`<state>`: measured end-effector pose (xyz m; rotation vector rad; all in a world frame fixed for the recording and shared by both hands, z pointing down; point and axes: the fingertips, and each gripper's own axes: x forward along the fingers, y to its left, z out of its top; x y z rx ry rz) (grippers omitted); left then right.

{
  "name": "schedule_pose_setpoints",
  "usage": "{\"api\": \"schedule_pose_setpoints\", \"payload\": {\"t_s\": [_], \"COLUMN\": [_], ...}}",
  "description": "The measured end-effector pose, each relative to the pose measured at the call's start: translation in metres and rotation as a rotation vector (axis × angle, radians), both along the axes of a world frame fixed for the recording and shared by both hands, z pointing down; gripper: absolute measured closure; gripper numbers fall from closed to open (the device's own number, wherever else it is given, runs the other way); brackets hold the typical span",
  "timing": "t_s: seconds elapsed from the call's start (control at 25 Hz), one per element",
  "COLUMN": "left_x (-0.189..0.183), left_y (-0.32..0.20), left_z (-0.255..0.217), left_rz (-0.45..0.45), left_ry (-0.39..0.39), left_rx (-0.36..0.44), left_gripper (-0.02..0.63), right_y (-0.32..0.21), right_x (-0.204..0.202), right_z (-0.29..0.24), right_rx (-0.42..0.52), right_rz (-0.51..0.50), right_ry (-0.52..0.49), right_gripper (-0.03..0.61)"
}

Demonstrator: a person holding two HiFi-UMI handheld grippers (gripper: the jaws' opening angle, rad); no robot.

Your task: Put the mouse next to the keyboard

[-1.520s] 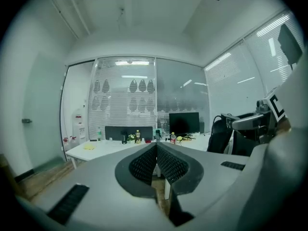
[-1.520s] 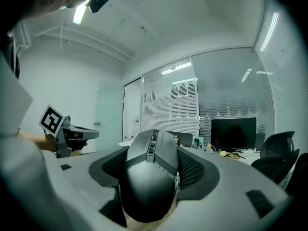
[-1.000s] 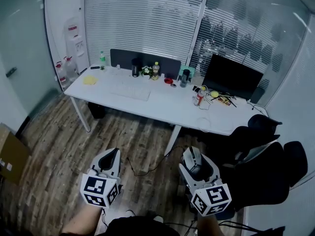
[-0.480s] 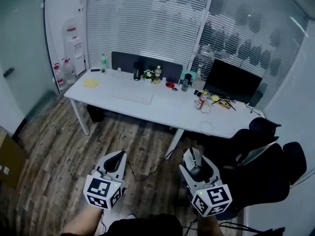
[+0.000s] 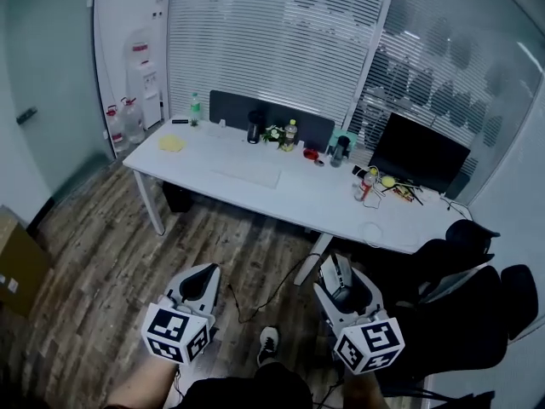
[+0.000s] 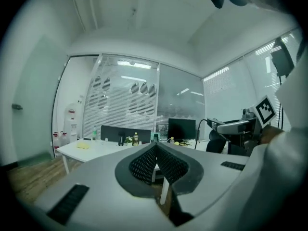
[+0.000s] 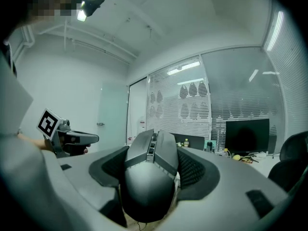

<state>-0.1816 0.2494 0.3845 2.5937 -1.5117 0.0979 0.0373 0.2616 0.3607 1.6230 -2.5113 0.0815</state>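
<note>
Mouse (image 7: 148, 177) sits clamped between the jaws of the right gripper (image 5: 339, 271), its nose pointing out past their tips. Left gripper (image 5: 204, 273) has its jaws pressed together with nothing between them. Keyboard (image 5: 247, 175) lies on the white bench (image 5: 300, 204), well ahead of both pairs of jaws.
</note>
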Motion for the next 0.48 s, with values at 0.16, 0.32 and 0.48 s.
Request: {"api": "schedule_pose_setpoints", "payload": {"t_s": [0.16, 0.32, 0.48], "left_x": [0.000, 0.004, 0.016], "left_y": [-0.023, -0.061, -0.100], "left_z": [-0.005, -0.011, -0.013], "left_rz": [-0.016, -0.050, -0.060], "left_ry": [-0.020, -0.043, -0.054], "left_rx": [0.015, 0.023, 0.023], "left_gripper": [0.586, 0.586, 0.586], "right_y": [-0.035, -0.075, -0.116], "right_x": [-0.003, 0.003, 0.013], "right_z": [-0.002, -0.010, -0.012], "right_rx": [0.005, 0.027, 0.024], "right_rz": [-0.034, -0.062, -0.078], "right_ry": [-0.012, -0.018, -0.029], "right_gripper": [0.275, 0.275, 0.275]}}
